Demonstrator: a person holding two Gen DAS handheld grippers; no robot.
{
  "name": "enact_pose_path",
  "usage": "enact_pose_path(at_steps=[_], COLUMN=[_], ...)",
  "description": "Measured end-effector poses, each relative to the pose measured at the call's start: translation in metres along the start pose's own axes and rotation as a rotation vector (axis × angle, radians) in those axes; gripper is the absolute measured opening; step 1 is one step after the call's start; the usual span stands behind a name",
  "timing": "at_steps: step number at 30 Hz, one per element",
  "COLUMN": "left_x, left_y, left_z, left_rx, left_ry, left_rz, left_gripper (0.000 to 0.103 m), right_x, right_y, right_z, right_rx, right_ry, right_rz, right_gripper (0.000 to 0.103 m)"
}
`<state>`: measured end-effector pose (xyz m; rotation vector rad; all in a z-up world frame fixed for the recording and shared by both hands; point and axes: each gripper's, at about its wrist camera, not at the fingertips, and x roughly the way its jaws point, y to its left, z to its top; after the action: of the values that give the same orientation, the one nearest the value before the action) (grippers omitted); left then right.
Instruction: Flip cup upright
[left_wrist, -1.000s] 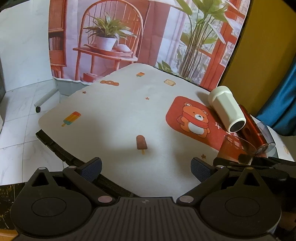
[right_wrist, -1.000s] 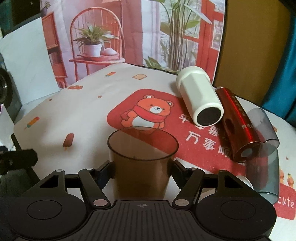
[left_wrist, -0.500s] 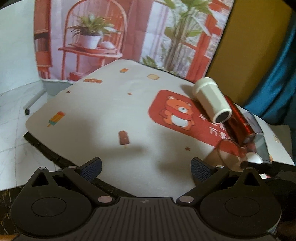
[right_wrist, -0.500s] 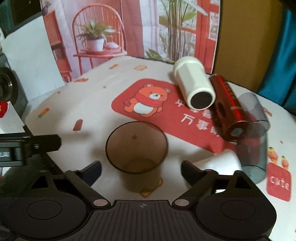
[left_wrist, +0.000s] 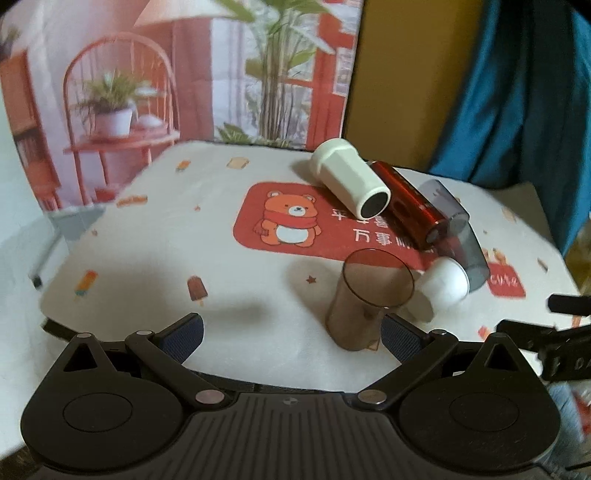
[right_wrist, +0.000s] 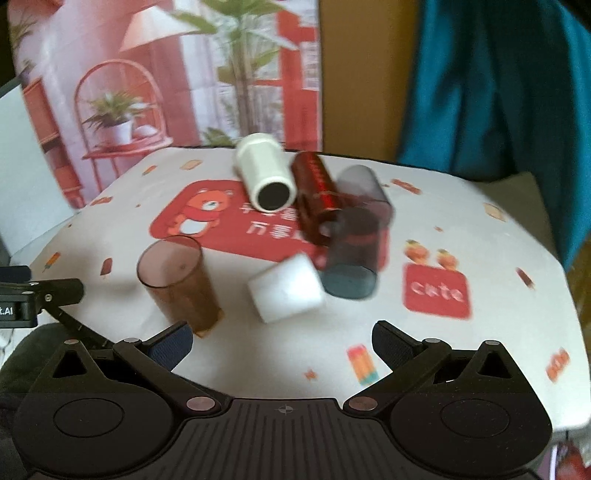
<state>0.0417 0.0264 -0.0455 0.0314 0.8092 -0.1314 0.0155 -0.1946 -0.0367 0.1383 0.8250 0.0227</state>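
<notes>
Around the red bear-print panel (left_wrist: 295, 221) on the white patterned tablecloth (left_wrist: 147, 266) lies a cluster of tumbled cups. At the panel's far right corner a cream faceted plastic cup (left_wrist: 349, 182) lies on its side, dark mouth turned toward the cameras. Touching it on the right lies a glossy red cylindrical cup (left_wrist: 406, 205), and past that a smoky grey translucent cup (left_wrist: 458, 236), also on its side. A small white cup (left_wrist: 445, 282) lies on its side at the panel's near right corner, just beside the grey one. Behind the table hangs a printed backdrop of a chair and potted plant (right_wrist: 114, 122), with a blue curtain (right_wrist: 498, 92) to the right.

Just off the panel's near edge stands the brown translucent plastic cup (left_wrist: 369, 299), upright, mouth up, on the cloth. Its wall is see-through and tinted; a small orange print shows at its foot.

Both claws are spread wide and hold nothing. The left gripper (left_wrist: 291, 332) has the brown cup just inside its right finger; whether they touch cannot be told. The right gripper (right_wrist: 282, 341) sits with the cup (right_wrist: 177, 277) beyond its left finger, the white cup (right_wrist: 286, 288) straight ahead.
</notes>
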Motion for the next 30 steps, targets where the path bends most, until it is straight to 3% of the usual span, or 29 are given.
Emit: enact_pose_path(at_steps=[13,30], left_x=[-0.030,-0.031], left_y=[-0.031,-0.033], left_z=[-0.015,-0.015], left_rx=[0.085,0.097], left_ry=[-0.051,-0.076], left_rz=[0.003,0.054], left_gripper=[0.103,0.103], right_x=[-0.034,-0.033], right_y=[0.000,-0.003], right_z=[-0.035,-0.039], right_rx=[0.071,0.085], right_ry=[-0.088,-0.105], right_rz=[-0.069,-0.092], right_gripper=[0.103,0.103])
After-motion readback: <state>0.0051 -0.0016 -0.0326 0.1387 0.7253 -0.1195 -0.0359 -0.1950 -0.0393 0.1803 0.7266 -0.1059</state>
